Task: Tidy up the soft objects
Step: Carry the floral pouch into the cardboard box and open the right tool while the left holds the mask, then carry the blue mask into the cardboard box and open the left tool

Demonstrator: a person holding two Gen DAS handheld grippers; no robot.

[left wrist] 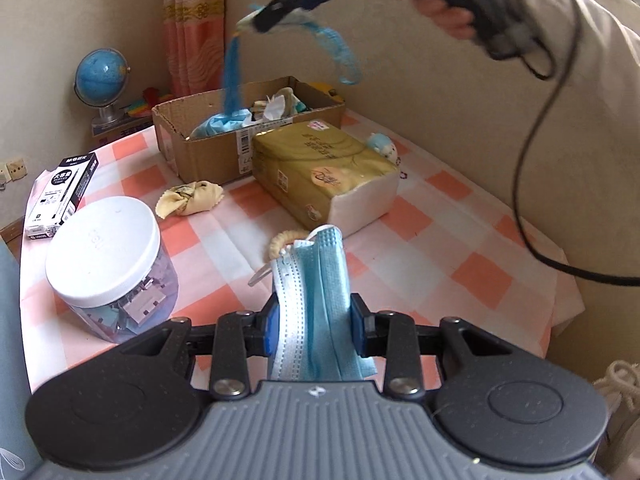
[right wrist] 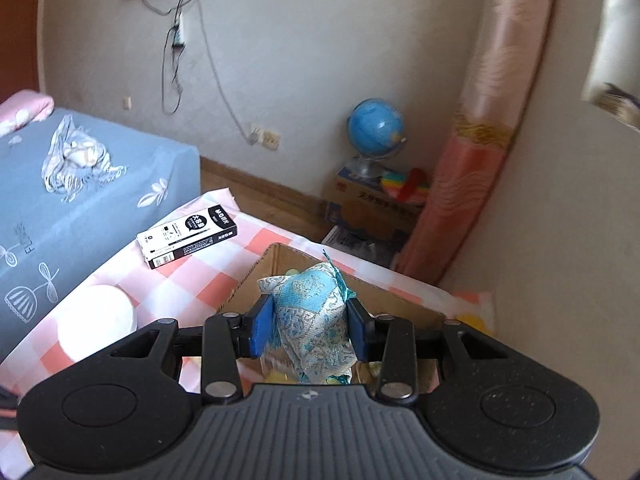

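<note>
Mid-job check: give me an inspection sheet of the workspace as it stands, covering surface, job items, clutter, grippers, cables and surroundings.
Surface: table under pink-and-white checked cloth.
Job's things: open brown cardboard box holding soft items; blue pleated face mask in the left gripper; blue-patterned fabric pouch in the right gripper, above the box; crumpled yellow cloth and gold-wrapped tissue pack on the cloth.
Clutter: white-lidded clear plastic jar; black-and-white pen box.
Grippers: left gripper shut on mask; right gripper shut on pouch.
Cables: black cable hanging over the table's right side.
Surroundings: blue globe, pink curtain, blue-covered bed.
</note>
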